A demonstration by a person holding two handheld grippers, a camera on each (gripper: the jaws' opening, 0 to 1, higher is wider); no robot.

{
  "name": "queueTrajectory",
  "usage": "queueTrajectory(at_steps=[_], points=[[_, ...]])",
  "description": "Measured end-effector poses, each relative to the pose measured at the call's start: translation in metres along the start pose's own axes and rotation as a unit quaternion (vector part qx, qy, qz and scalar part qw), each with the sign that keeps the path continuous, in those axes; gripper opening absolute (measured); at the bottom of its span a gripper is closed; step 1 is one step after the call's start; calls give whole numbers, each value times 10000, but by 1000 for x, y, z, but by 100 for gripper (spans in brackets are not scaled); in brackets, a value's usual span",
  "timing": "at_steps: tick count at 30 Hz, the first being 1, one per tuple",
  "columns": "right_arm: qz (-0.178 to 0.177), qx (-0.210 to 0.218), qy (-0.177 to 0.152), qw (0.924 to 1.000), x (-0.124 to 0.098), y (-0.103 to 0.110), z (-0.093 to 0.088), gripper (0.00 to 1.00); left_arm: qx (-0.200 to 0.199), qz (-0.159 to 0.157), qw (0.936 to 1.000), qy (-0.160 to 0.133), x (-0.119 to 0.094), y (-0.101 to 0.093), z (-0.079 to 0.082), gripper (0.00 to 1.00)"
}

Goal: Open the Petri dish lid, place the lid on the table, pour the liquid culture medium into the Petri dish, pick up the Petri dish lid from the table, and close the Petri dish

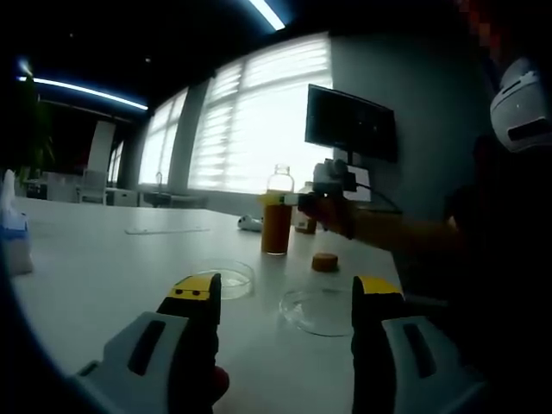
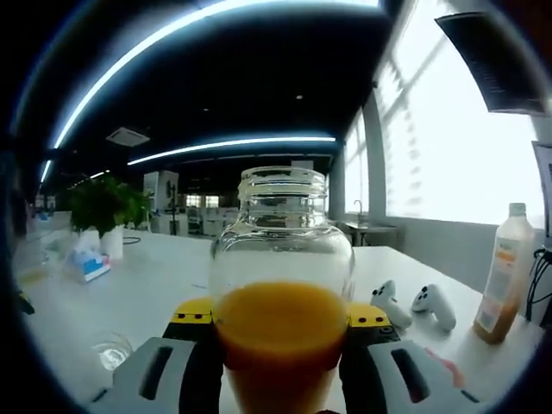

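A glass bottle (image 1: pixel 277 216) of orange culture medium stands uncapped mid-table, and my right gripper (image 1: pixel 332 185) is shut on it. In the right gripper view the bottle (image 2: pixel 280 285) sits between the yellow-tipped jaws of the right gripper (image 2: pixel 280 316). Its brown cap (image 1: pixel 325 261) lies on the table beside it. Nearer to me lie two clear round pieces: the Petri dish (image 1: pixel 226 278) with a raised rim, and the flatter lid (image 1: pixel 317 310) to its right. My left gripper (image 1: pixel 286 291) hovers open above the table, just short of both, holding nothing.
A person's dark sleeve (image 1: pixel 414 237) reaches in from the right. White controllers (image 2: pixel 390 304) and a plastic bottle (image 2: pixel 504 276) lie to the right. A tissue box (image 2: pixel 86 263) and a plant (image 2: pixel 103 207) stand far left. A clear dish (image 2: pixel 112 352) shows low left.
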State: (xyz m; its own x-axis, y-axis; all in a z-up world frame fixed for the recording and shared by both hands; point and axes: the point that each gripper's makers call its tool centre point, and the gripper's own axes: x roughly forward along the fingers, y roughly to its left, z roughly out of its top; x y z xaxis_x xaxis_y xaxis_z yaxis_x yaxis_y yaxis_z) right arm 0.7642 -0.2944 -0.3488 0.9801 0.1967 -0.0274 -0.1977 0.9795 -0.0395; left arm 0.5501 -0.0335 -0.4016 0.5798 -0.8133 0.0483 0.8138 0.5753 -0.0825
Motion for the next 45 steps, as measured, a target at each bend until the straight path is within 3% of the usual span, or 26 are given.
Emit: queueTrajectory(at_steps=[14,29,45], points=[[-39,-207,-72,9998,2,7,4,49,-17,-3,10000,-3,0,1,0,52],[19,-966,-238,9950,-1,29,11,49,-9,5,10000,0,0,0,0,52],[74,-1457,-310,9888,-4,48,11,49,-11,-2,10000,-10,0,1,0,52]])
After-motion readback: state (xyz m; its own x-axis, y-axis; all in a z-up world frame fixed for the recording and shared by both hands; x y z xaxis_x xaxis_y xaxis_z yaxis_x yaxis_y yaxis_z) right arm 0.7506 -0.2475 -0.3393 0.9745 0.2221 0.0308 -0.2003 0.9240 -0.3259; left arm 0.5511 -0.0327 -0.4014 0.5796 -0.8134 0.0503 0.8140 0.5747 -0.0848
